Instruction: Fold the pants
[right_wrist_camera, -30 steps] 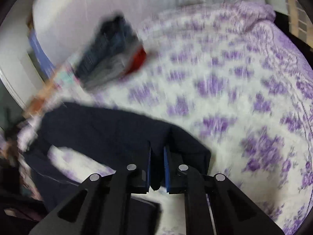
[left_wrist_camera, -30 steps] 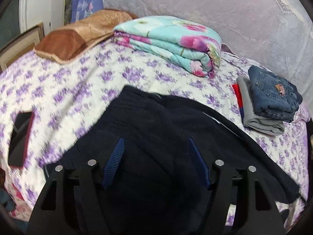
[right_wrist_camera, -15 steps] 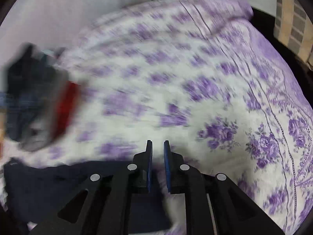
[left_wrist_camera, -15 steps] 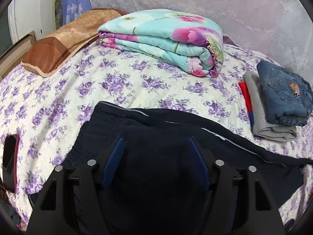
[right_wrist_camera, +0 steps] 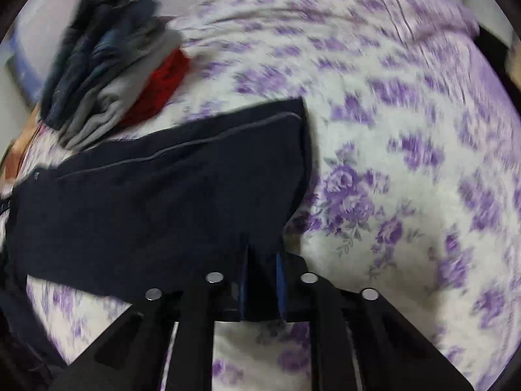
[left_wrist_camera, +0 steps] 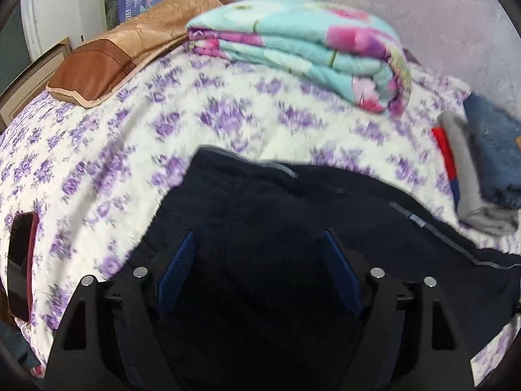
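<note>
One pair of dark navy pants [left_wrist_camera: 260, 215] is lying on one floral bedsheet [left_wrist_camera: 107, 150], w/ two grippers showing, one per view: left gripper [left_wrist_camera: 259, 270] and right gripper [right_wrist_camera: 262, 288]. One folded floral quilt [left_wrist_camera: 302, 42] and one brown pillow [left_wrist_camera: 130, 49] are sitting at the far end. One stack of approx. three folded garments [left_wrist_camera: 478, 163] (denim, grey, red) is resting nearby. One dark phone [left_wrist_camera: 19, 260] is lying at the edge.

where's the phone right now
In the left wrist view the phone lies at the far left edge of the bedsheet, left of the dark pants and below the brown pillow.
</note>
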Demonstrator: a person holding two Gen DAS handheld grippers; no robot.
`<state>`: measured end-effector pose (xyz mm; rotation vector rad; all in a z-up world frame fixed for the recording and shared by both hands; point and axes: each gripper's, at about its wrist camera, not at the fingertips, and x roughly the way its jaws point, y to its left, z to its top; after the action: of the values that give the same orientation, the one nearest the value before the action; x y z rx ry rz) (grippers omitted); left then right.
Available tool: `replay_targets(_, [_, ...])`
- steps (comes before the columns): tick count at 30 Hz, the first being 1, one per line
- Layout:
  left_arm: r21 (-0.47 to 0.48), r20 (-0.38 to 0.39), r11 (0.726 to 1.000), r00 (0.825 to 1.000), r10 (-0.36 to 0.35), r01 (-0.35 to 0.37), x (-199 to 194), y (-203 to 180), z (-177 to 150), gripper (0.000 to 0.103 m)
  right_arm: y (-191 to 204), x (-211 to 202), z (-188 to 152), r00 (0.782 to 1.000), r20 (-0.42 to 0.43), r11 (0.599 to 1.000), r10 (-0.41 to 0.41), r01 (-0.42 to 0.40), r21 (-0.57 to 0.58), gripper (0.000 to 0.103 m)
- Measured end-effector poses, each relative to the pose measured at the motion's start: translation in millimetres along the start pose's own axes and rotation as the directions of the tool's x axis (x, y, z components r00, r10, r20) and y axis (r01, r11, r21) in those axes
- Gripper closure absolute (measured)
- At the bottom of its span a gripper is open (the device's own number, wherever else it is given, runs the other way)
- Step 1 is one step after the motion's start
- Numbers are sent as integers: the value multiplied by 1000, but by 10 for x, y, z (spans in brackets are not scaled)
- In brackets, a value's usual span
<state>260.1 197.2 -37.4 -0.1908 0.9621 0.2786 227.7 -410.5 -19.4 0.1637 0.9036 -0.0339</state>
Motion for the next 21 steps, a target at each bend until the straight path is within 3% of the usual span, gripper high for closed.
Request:
replay_targets(2, [29,15,999,1000,21,-22,4,-70,-29,23,-90,-308,38,997,78,1000,-20,19,13,91])
replay_targets(4, [35,20,999,1000,14,-14,-2,-99,-42,23,-182,-470,43,995,89,998,-47,45,33,90])
replay_targets(7, [41,17,999,1000,15,-15,2,-143,-35,23,-246,-105,-122,996,-32,995,-85,86,50,81])
replay_targets(8, [40,18,999,1000,10,-10,-13,-142,-31,23,-268,-17,-175,994,-39,994,-99,101,46,75])
replay_targets(9, [24,27,1000,999,-16,16,-89,-112,-31,23,-256,-47,-238,995,22,994,-99,97,47,64])
replay_targets(10, [10,40,999,999,-33,33,-162,-89,-37,23,-257,-91,-252,993,41,992,-110,108,58,52])
replay_targets(11, [-7,67,998,996,-58,59,-328,-32,-57,23,-280,-224,-296,987,63,984,-149,142,107,28])
replay_targets(12, [-7,89,997,993,-75,76,-485,6,-79,23,-289,-362,-342,983,94,979,-158,144,147,21])
replay_targets(15, [24,141,993,983,-121,118,-961,135,-184,23,-160,-876,-661,980,193,989,-37,8,148,11])
replay_targets(17, [41,170,991,976,-133,128,-1297,301,-320,21,-52,-1022,-875,981,187,990,53,-76,117,7])
replay_targets(21, [29,159,994,981,-113,110,-1549,648,-610,16,185,-1185,-1416,968,130,973,216,-224,48,4])
